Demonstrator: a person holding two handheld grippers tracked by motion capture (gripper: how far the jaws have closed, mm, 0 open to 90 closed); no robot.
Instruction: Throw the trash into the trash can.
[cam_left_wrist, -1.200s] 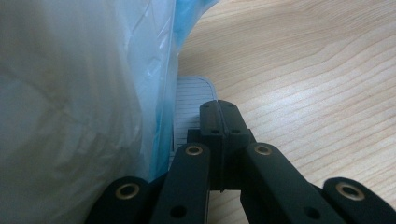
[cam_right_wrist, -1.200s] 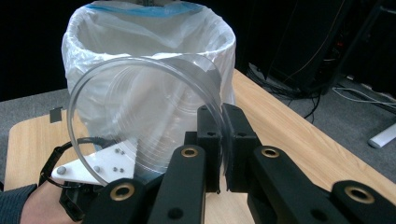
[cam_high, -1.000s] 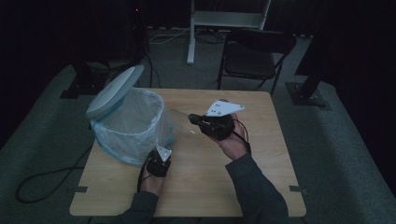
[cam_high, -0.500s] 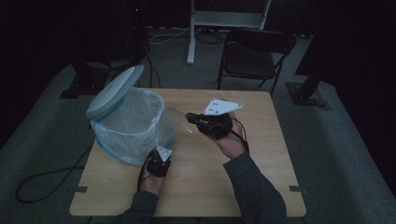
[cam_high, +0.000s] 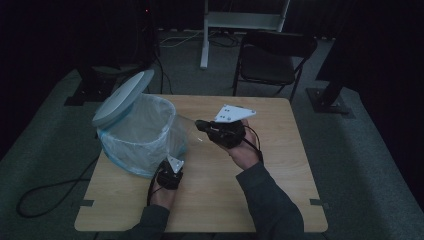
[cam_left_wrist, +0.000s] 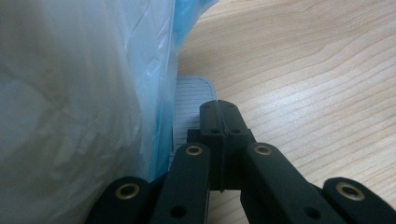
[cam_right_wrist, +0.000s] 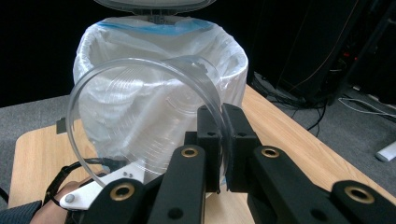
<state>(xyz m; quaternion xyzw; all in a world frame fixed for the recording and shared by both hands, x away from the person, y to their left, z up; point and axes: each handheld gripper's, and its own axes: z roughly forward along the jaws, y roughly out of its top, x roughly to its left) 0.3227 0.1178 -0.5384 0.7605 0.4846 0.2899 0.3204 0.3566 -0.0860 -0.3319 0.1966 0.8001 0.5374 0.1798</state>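
The right gripper view shows the clear plastic cup (cam_right_wrist: 144, 116) plainly, its rim pinched between the closed jaws of the right gripper (cam_right_wrist: 223, 135); the high view barely catches it. A wooden table (cam_high: 260, 200) stands in a dark room. The lined bin (cam_high: 137, 132) sits near the table's left edge, with the left gripper (cam_left_wrist: 218, 122) shut, empty, beside its base.

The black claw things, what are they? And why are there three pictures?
They are grabbing tools, one in each of a person's hands. One picture looks down from above the table; the other two come from small cameras riding on the tools. On the table stands a bin lined with a bag, its lid up. The right gripper pinches the rim of a clear plastic cup, held on its side near the bin. The left gripper is shut, low beside the bin.
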